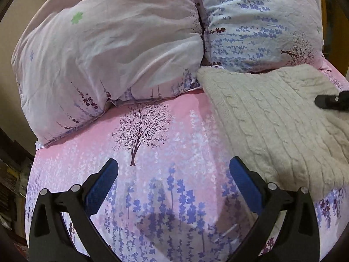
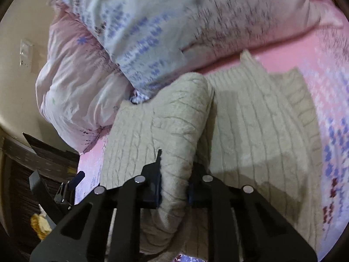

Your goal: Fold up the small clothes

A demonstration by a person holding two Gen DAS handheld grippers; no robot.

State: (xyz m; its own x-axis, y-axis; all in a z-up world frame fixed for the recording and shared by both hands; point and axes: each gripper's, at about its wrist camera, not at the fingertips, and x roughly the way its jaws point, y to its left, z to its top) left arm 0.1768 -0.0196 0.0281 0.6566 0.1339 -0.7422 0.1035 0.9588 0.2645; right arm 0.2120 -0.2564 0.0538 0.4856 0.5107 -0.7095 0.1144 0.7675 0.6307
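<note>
from the left wrist view, the left gripper (image 1: 173,170), black with blue ridged pads, stands spread wide with nothing between its fingers, above a pink bedsheet printed with a dark tree and purple flowers (image 1: 152,135); the cream cable-knit sweater (image 1: 272,126) lies on the sheet to its right, its near edge just beside the right-hand finger; a crumpled pale pink duvet (image 1: 104,50) and a pale blue flower-printed pillow (image 1: 257,26) are heaped behind; a black part of the other tool (image 1: 331,102) shows over the sweater at the right edge.

from the right wrist view, the right gripper (image 2: 174,187) is clamped on a raised fold of the cream sweater (image 2: 250,126), the knit bunched between its blue pads; the rest of the sweater lies spread on the pink sheet (image 2: 283,54), its far edge touching the bedding heap; the picture is blurred toward the top.
</note>
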